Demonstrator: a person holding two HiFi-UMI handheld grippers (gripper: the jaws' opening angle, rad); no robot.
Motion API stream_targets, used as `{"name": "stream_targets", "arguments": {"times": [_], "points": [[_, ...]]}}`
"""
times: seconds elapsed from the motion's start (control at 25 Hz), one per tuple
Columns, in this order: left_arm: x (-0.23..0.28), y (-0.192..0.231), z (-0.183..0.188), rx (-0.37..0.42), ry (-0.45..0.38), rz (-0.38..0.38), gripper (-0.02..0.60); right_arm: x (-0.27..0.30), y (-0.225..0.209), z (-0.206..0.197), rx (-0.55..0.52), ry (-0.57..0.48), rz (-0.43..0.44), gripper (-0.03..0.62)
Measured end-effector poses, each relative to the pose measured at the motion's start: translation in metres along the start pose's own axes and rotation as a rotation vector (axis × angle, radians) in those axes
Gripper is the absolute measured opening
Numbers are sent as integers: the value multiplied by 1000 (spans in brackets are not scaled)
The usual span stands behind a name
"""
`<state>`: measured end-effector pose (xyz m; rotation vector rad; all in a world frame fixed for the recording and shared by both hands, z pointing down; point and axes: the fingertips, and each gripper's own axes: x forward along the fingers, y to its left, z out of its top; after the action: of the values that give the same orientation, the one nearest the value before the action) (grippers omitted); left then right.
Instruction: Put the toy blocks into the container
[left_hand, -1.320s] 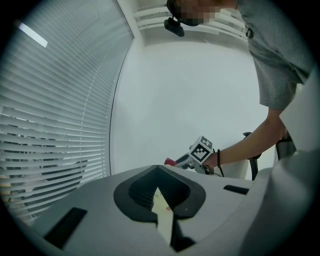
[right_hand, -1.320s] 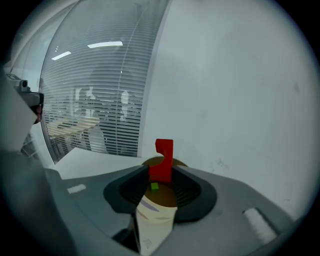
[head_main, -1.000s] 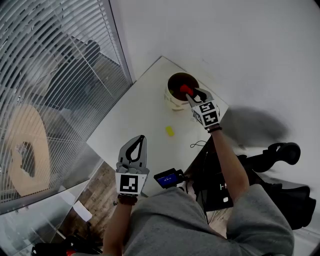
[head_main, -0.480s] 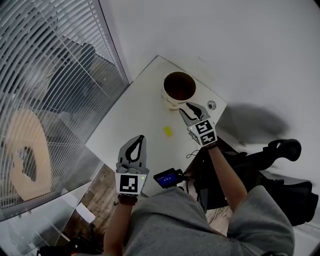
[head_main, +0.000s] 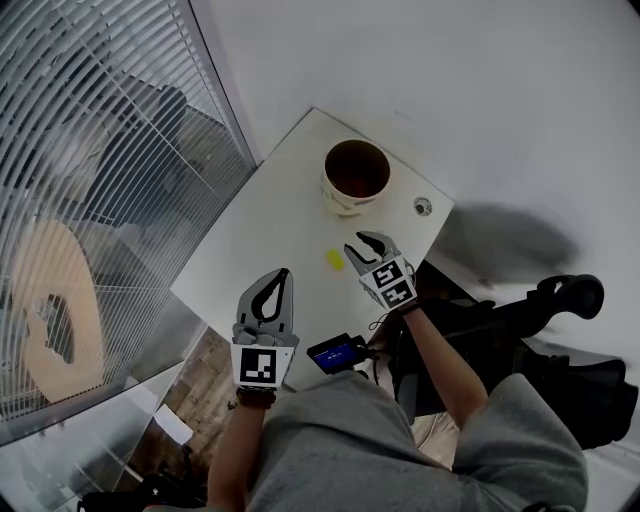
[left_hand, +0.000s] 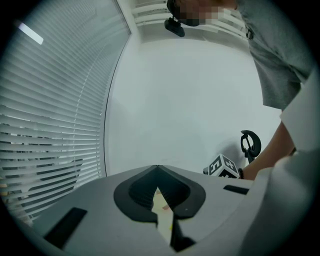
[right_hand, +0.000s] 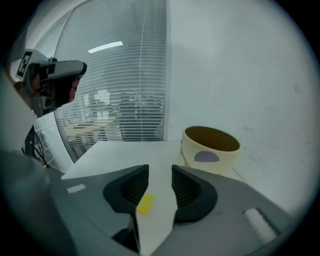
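A cream container (head_main: 354, 176) stands at the far end of the white table (head_main: 285, 215); in the right gripper view the container (right_hand: 210, 149) has a purple patch on its wall. A yellow block (head_main: 335, 259) lies flat on the table. My right gripper (head_main: 361, 241) is just right of it, open and empty. Through the gap of the right gripper (right_hand: 160, 170) the yellow block (right_hand: 145, 204) shows on the table, untouched. My left gripper (head_main: 283, 276) hovers at the near table edge, jaws together with nothing between them, as the left gripper view also shows (left_hand: 157, 170).
A dark device with a blue screen (head_main: 338, 354) sits at the near table edge, with a thin cable beside it. A small round disc (head_main: 423, 207) lies right of the container. Window blinds (head_main: 90, 150) run along the left. A black chair (head_main: 560, 300) stands to the right.
My right gripper was over the container with a red block in its jaws; it has pulled back and down beside the yellow block, and the red block is gone from it. The left gripper stayed put.
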<state>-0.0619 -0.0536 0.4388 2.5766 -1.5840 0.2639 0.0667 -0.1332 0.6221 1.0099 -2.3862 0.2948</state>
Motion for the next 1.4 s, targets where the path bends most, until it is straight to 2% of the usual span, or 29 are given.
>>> {"name": "stream_targets", "arguments": {"times": [0.88,1.4], "points": [[-5,-6,-4,2,9,1,8,41,40,-101,51,219,41,153],[-12,3,-9,1,22,26,8,75,51,-138,87,331,39,169]]}}
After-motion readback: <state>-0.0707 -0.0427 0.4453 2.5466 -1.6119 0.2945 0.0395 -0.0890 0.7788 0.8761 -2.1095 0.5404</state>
